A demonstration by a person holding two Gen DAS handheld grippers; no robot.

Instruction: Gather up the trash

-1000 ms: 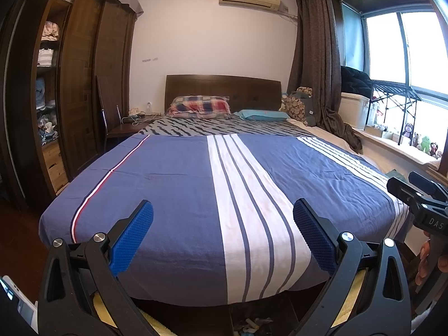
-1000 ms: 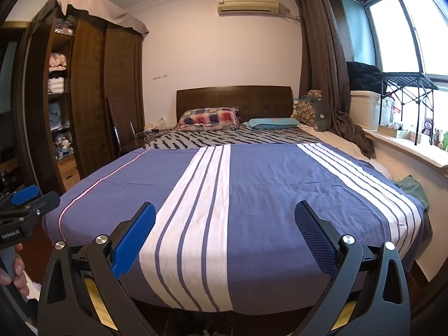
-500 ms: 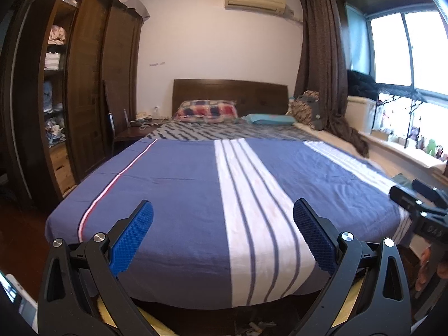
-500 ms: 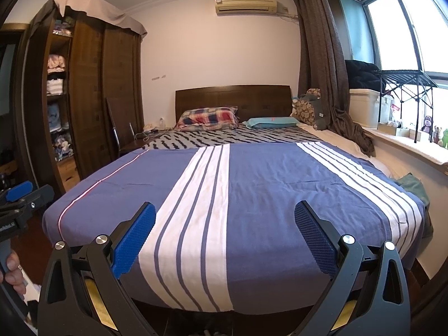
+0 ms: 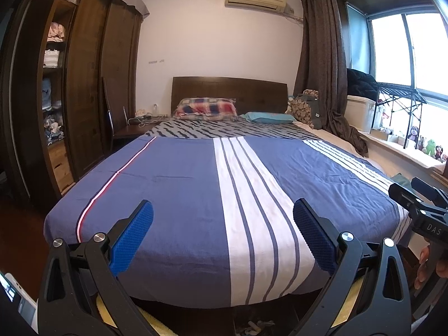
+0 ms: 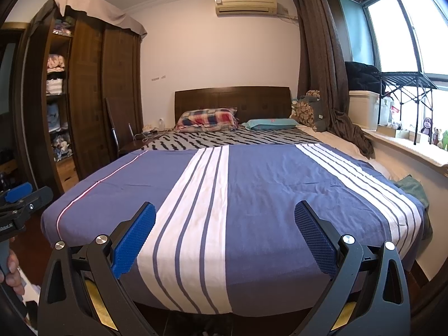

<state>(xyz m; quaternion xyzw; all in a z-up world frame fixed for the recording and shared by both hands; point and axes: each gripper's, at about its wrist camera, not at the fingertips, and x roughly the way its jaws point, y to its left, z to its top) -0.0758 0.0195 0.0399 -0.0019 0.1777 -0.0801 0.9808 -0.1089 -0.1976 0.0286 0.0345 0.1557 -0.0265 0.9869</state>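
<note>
My left gripper [image 5: 223,210] is open and empty, held at the foot of a bed with a blue and white striped cover [image 5: 179,196]. My right gripper [image 6: 224,211] is open and empty too, held beside it at the same foot end. The right gripper shows at the right edge of the left wrist view [image 5: 420,210], the left gripper at the left edge of the right wrist view [image 6: 19,198]. Small pale scraps [image 5: 257,324] lie on the dark floor under the foot of the bed. No other trash is plain on the cover.
A tall dark wardrobe [image 5: 84,84] with open shelves stands left of the bed. A nightstand [image 5: 131,131] with cables sits by the headboard. Pillows [image 5: 207,107] lie at the head. A curtain [image 5: 322,70], a white box [image 5: 361,112] and a sill with toys line the right side.
Both grippers have tilted up a little and stayed open. The bed sits lower in both views and the scraps on the floor have slid towards the bottom edge.
</note>
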